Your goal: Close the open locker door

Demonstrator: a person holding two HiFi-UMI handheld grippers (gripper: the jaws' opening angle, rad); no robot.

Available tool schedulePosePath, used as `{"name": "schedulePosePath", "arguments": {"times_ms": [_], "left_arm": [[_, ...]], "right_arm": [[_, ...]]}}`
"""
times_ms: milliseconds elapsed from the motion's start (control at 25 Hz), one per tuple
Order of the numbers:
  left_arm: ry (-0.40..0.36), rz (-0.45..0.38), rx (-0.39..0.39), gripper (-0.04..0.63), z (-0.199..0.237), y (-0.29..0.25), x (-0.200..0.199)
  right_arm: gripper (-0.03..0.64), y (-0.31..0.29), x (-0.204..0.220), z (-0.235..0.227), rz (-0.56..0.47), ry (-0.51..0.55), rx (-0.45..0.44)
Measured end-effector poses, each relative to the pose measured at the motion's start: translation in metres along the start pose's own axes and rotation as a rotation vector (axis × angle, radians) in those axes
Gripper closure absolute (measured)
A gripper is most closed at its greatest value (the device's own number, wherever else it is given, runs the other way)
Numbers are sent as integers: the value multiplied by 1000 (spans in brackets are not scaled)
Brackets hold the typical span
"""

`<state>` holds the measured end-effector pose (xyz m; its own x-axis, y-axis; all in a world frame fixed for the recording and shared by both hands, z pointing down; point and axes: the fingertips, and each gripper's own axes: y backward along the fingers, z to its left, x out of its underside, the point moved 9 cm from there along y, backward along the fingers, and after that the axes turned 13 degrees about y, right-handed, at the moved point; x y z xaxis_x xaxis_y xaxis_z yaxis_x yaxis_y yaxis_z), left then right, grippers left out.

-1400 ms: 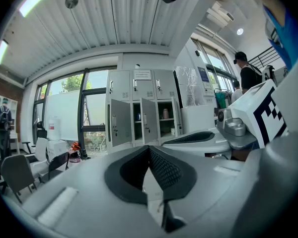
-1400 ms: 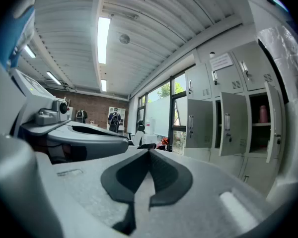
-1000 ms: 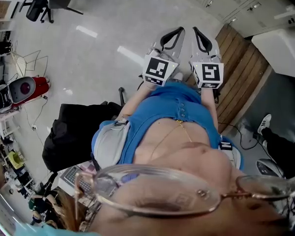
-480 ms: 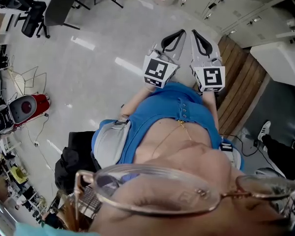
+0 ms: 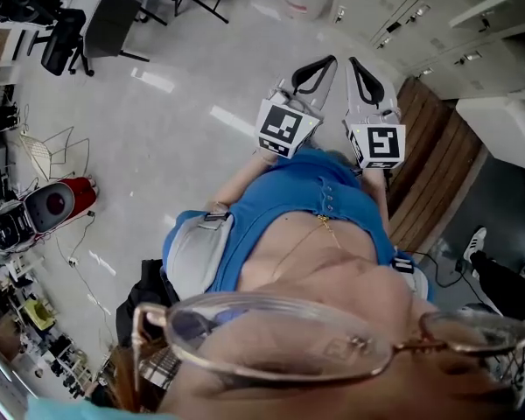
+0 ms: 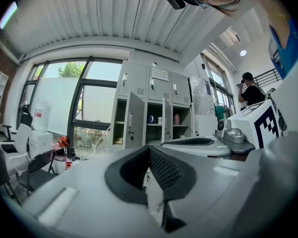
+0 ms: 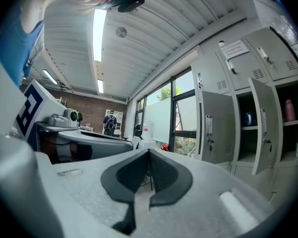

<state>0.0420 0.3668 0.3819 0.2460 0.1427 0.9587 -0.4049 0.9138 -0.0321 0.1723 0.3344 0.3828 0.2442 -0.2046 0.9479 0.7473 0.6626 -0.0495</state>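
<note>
Grey locker door [image 7: 213, 128], blue shirt [image 5: 289, 201]

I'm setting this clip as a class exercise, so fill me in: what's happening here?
A person holds a two-jaw gripper in each hand, side by side in front of their body. The left gripper and the right gripper both have their jaws together with nothing between them. Ahead stands a bank of grey lockers with at least two doors swung open; one open door is the likely target. Neither gripper touches a door, so the closing has not begun.
</note>
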Motion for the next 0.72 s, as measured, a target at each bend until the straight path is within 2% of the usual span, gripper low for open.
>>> {"name": "schedulePosePath", "arguments": {"times_ms": [160, 400, 720], "left_arm": [[5, 15, 3, 597, 19, -3, -4], [15, 21, 8, 597, 33, -3, -10], [78, 15, -31, 597, 51, -21, -14]], "right_arm": [[615, -16, -4, 6, -25, 6, -21], [615, -31, -5, 6, -2, -26, -4], [615, -59, 0, -8, -33, -34, -44]]}}
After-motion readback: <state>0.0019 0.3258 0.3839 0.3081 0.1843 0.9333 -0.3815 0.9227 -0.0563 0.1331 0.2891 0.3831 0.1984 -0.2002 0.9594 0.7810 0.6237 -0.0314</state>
